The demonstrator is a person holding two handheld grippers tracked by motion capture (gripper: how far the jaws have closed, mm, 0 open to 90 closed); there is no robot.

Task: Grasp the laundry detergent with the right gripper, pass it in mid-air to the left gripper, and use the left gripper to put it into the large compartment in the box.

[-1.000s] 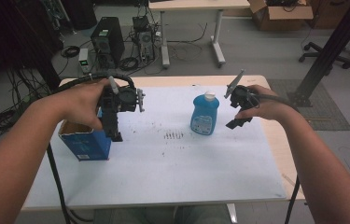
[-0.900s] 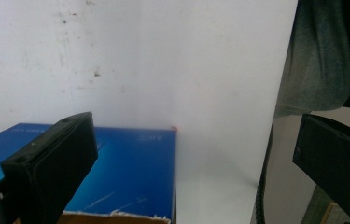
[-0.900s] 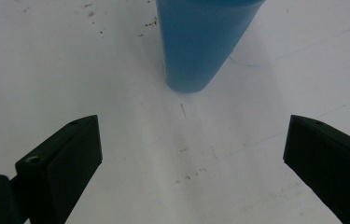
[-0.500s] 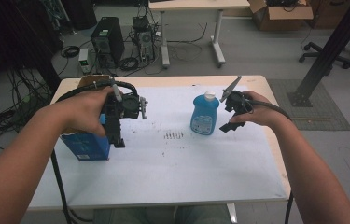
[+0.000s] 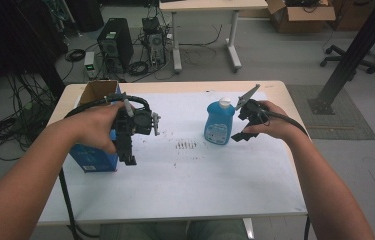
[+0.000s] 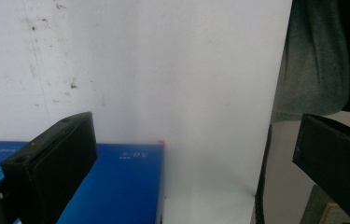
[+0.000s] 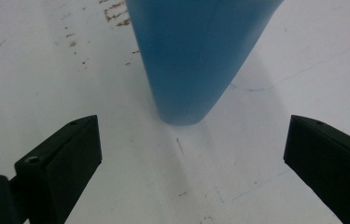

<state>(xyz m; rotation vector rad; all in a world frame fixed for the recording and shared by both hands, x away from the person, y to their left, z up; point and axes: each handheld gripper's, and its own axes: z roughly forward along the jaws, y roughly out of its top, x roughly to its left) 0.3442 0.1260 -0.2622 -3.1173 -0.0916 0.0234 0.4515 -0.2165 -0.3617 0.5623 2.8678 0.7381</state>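
Blue soap bottle (image 5: 219,121) w/ white cap stands upright mid-worktop (image 5: 190,190), right tongs (image 5: 245,125) spread wide just beside it, not touching; left tongs (image 5: 127,145) also spread apart, above blue box (image 5: 95,161) at left edge.

Your blue bottle (image 5: 219,121) stands upright on the white sheet, white cap on top, label facing you, right of the table's middle; in the right gripper view its rounded blue base (image 7: 196,56) sits dead ahead. Your blue box (image 5: 96,125) stands upright at the left edge, brown flap open.
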